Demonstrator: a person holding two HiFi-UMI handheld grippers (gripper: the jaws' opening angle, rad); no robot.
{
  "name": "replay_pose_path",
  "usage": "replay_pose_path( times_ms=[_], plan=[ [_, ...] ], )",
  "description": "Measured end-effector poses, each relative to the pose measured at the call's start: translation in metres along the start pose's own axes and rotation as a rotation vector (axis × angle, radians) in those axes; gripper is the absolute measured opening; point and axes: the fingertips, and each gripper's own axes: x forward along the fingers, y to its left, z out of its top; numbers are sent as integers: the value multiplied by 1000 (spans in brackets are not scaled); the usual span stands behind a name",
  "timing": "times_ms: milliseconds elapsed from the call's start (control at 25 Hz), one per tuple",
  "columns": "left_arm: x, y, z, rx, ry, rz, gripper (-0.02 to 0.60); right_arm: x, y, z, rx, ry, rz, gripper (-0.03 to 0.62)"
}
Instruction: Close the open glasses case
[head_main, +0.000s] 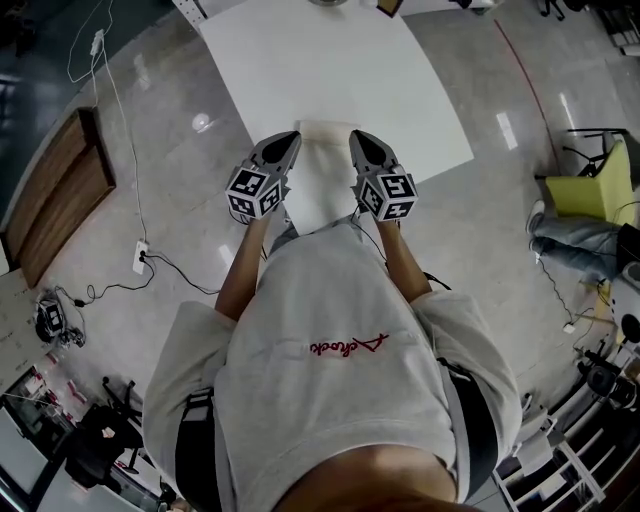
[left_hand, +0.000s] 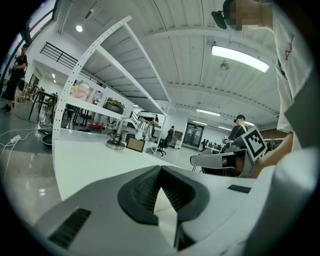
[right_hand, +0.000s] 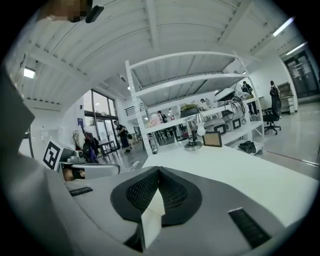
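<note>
The left gripper and the right gripper are both clenched, tips met, with nothing grasped. They are held side by side over the near edge of the broad white rectangular table. A pale oblong object is seen between them. Whether it is the glasses case cannot be told. The closing is judged not yet started. The case must first be found, then its lid pressed down.
</note>
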Motion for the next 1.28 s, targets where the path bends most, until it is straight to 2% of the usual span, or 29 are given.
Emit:
replay_pose_path(
  times_ms=[560, 800, 1280],
  plan=[
    [-17, -2, -6, 21, 16, -120, 26, -10, 24, -14, -24, -7, -125, 11],
    [-22, -7, -5, 17, 7, -116, 26, -22, 28, -14, -37, -8, -133, 11],
    [-42, -55, -7, 58, -14, -75, 26, -71, 33, -11, -67, -35, -91, 11]
  ],
)
